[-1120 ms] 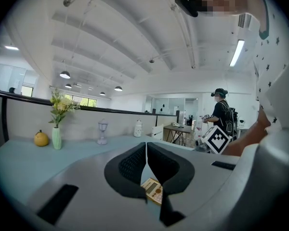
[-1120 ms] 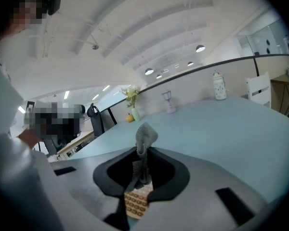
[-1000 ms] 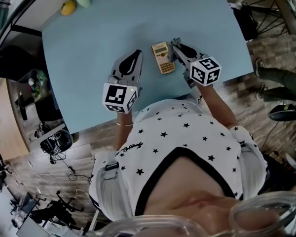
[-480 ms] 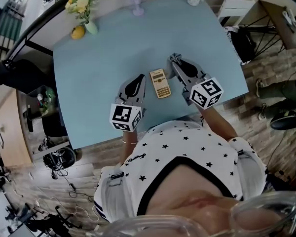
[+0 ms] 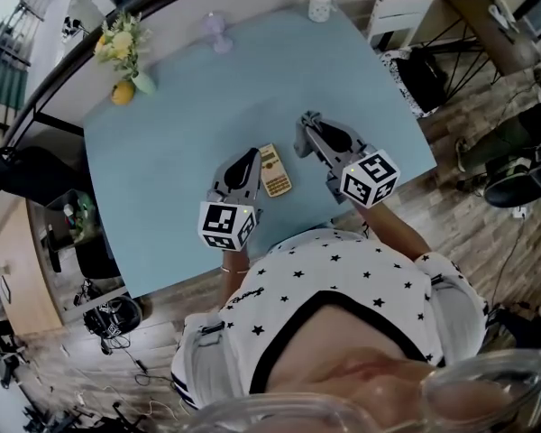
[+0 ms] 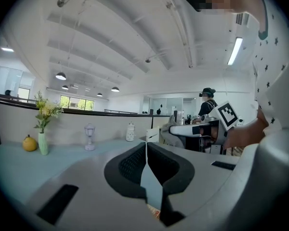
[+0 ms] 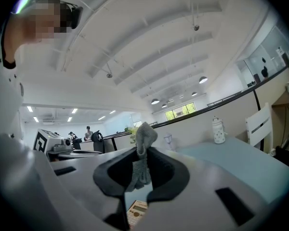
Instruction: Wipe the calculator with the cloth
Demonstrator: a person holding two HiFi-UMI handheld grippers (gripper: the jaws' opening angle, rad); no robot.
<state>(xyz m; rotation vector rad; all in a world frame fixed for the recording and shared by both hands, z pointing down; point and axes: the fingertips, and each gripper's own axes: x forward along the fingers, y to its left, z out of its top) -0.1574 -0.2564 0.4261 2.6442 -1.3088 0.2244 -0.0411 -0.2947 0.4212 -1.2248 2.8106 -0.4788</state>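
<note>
Fingers of the right gripper pinch the cloth (its end pokes up past the tips). Those of the left gripper are pressed together, empty. The calculator lies flat on the bench between them, its long axis running away from the person with the display end far. Both grippers point forward, nearly level.

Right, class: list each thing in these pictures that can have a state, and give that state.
calculator: lying flat, face up on the table.
left gripper: fingers shut, nothing between them.
right gripper: fingers shut on the cloth.
cloth: bunched, clear of the calculator.
</note>
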